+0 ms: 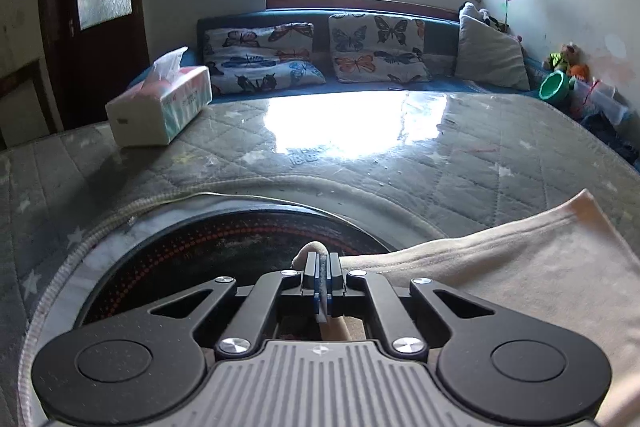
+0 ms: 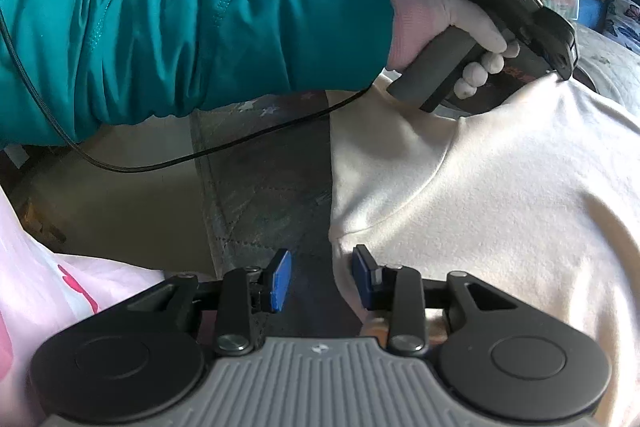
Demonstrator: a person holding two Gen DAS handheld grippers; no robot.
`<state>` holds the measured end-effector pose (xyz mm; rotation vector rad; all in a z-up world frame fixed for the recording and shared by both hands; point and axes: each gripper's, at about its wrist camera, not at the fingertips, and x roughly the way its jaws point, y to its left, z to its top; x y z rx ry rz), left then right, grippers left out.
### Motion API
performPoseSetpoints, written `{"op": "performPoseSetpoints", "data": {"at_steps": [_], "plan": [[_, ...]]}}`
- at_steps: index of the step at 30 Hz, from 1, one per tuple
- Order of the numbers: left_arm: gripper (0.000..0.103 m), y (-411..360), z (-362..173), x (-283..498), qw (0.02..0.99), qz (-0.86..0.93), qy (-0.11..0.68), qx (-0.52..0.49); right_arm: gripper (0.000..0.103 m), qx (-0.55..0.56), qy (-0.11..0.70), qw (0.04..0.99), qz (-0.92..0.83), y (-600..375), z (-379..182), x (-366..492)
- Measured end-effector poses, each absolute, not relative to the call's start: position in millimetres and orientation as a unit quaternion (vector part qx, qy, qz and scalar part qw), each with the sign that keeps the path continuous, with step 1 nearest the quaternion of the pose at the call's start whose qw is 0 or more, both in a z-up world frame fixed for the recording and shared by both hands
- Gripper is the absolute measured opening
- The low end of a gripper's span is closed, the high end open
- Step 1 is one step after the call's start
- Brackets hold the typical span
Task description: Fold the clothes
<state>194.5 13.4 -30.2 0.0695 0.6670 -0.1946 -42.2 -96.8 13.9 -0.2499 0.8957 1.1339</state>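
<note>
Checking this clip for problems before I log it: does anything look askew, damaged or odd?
Nothing stands out. The left gripper is shut on a pinch of the cream knit garment, lifting it off the grey quilted table cover; the right gripper is open at the garment's near edge.

Beyond the cream cotton garment (image 1: 520, 267), the grey quilted bench (image 1: 360, 155) lay open up to the butterfly-print cushions (image 1: 316, 53). Only a white tissue box (image 1: 160, 107) stood on its far left; a black cable (image 2: 160, 163) crossed the near edge.
</note>
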Motion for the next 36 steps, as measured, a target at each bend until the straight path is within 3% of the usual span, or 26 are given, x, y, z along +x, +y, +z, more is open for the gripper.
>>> {"op": "performPoseSetpoints", "data": {"at_steps": [7,13,16,33,34,36], "plan": [[0.006,25.3,-20.0,187.9,0.939,-0.103,0.327,-0.013,0.034,-0.095,0.397,0.774,0.485,-114.3,28.5,-33.7],[0.015,25.8,6.9,160.5,0.940,-0.127,0.312,-0.052,0.038,-0.084,0.376,0.812,0.439,-136.8,46.2,-26.6],[0.016,11.8,14.3,133.6,0.933,-0.165,0.317,-0.043,0.041,-0.074,0.371,0.838,0.393,-163.1,51.6,-23.8],[0.016,-86.4,-19.7,-8.9,0.848,-0.385,0.363,0.029,0.042,-0.011,0.388,0.919,0.072,-348.3,39.7,-38.2],[0.017,-86.7,-21.5,-15.2,0.845,-0.390,0.364,0.027,0.042,-0.007,0.389,0.919,0.059,-355.9,37.8,-42.0],[0.030,-87.7,-22.2,-26.5,0.842,-0.400,0.360,0.032,0.042,0.002,0.390,0.920,0.036,-371.4,34.5,-49.3]]}}
